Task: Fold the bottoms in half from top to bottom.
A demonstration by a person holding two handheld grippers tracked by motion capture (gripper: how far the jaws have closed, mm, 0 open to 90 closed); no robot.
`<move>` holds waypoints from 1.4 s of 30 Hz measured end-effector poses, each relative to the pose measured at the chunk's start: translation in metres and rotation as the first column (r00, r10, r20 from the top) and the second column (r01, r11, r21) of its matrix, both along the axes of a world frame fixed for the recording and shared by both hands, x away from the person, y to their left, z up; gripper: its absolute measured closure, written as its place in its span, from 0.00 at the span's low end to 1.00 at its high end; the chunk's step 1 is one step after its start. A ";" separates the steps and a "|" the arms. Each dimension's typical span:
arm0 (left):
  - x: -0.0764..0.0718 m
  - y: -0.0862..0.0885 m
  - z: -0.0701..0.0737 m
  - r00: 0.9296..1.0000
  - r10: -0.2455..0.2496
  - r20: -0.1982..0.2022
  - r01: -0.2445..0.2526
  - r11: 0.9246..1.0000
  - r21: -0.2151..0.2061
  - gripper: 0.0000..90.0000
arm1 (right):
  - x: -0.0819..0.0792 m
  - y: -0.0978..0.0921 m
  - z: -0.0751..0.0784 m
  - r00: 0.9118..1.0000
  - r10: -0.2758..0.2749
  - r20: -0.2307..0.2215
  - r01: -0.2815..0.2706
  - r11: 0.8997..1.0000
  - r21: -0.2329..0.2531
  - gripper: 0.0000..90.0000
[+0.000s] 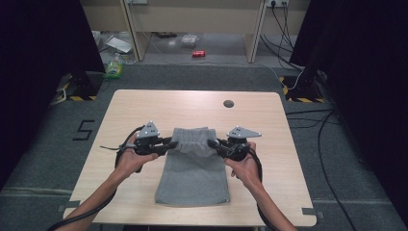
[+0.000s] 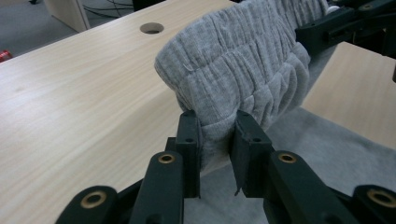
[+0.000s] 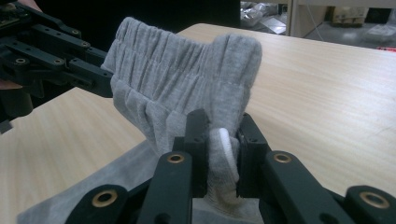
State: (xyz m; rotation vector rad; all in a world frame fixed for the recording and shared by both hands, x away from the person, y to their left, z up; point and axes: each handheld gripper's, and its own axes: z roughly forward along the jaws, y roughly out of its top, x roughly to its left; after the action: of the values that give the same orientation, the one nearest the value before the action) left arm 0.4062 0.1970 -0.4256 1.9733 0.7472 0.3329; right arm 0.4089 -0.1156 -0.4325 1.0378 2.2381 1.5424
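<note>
A grey garment with a ribbed elastic waistband (image 1: 192, 163) lies lengthwise on the wooden table (image 1: 144, 106). Its waistband end is lifted off the table and curled over toward me. My left gripper (image 1: 172, 143) is shut on the left corner of the grey garment's waistband (image 2: 243, 70); cloth is pinched between its jaws (image 2: 215, 135). My right gripper (image 1: 211, 143) is shut on the right corner, where the fabric (image 3: 187, 79) bunches between the jaws (image 3: 222, 149). The other gripper's black jaws show at the far corner in each gripper view.
A round cable hole (image 1: 228, 103) sits near the table's far edge. Beyond the table stand wooden furniture legs, a green bottle (image 1: 114, 67) and a red can (image 1: 198, 53) on the floor. Cables run along the right side.
</note>
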 end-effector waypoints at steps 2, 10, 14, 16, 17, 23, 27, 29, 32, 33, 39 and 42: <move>-0.009 0.002 -0.003 1.000 -0.011 0.003 0.011 1.000 -0.005 0.82 | -0.010 -0.001 -0.002 1.000 0.011 0.006 -0.011 1.000 0.003 0.87; -0.040 0.008 -0.020 0.999 -0.042 -0.003 0.042 0.999 -0.006 0.82 | -0.044 0.001 -0.013 0.998 0.055 0.013 -0.054 0.998 -0.024 0.87; -0.047 0.009 -0.033 0.999 -0.042 -0.026 0.041 0.999 -0.012 0.81 | -0.054 0.003 -0.021 0.998 0.066 0.004 -0.066 0.997 -0.038 0.87; -0.050 0.010 -0.038 0.998 -0.044 -0.038 0.044 0.999 -0.015 0.81 | -0.058 0.003 -0.025 0.998 0.067 -0.006 -0.067 0.997 -0.046 0.87; -0.052 0.010 -0.040 0.998 -0.048 -0.047 0.047 0.999 -0.015 0.80 | -0.059 0.003 -0.027 0.998 0.069 -0.011 -0.069 0.996 -0.048 0.86; -0.056 0.012 -0.046 0.995 -0.060 -0.086 0.057 0.998 -0.032 0.75 | -0.066 0.003 -0.033 0.996 0.072 -0.044 -0.074 0.996 -0.049 0.80; -0.056 0.011 -0.045 0.989 -0.073 -0.126 0.066 0.996 -0.062 0.62 | -0.070 0.001 -0.032 0.994 0.083 -0.072 -0.086 0.995 -0.048 0.72; -0.055 0.012 -0.042 0.988 -0.080 -0.133 0.068 0.994 -0.089 0.61 | -0.071 0.000 -0.028 0.995 0.080 -0.064 -0.083 0.996 -0.038 0.69; -0.055 0.013 -0.034 0.988 -0.085 -0.130 0.069 0.991 -0.117 0.57 | -0.072 -0.001 -0.022 0.995 0.080 -0.062 -0.082 0.996 -0.025 0.68; -0.054 0.014 -0.031 0.990 -0.077 -0.122 0.062 0.991 -0.121 0.56 | -0.072 -0.001 -0.021 0.995 0.082 -0.057 -0.083 0.996 -0.025 0.68; -0.048 0.012 -0.038 0.989 -0.043 -0.141 0.029 0.994 -0.103 0.54 | -0.065 0.001 -0.025 0.994 0.079 -0.072 -0.082 0.996 -0.035 0.67; -0.054 0.007 -0.045 0.988 -0.053 -0.146 0.043 0.996 -0.075 0.52 | -0.066 0.005 -0.031 0.992 0.088 -0.094 -0.093 0.995 -0.045 0.67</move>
State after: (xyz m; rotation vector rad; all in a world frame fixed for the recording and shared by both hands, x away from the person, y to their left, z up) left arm 0.3521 0.2038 -0.4710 1.9602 0.7935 0.1298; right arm 0.3425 -0.1104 -0.4634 1.0270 2.4039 1.4946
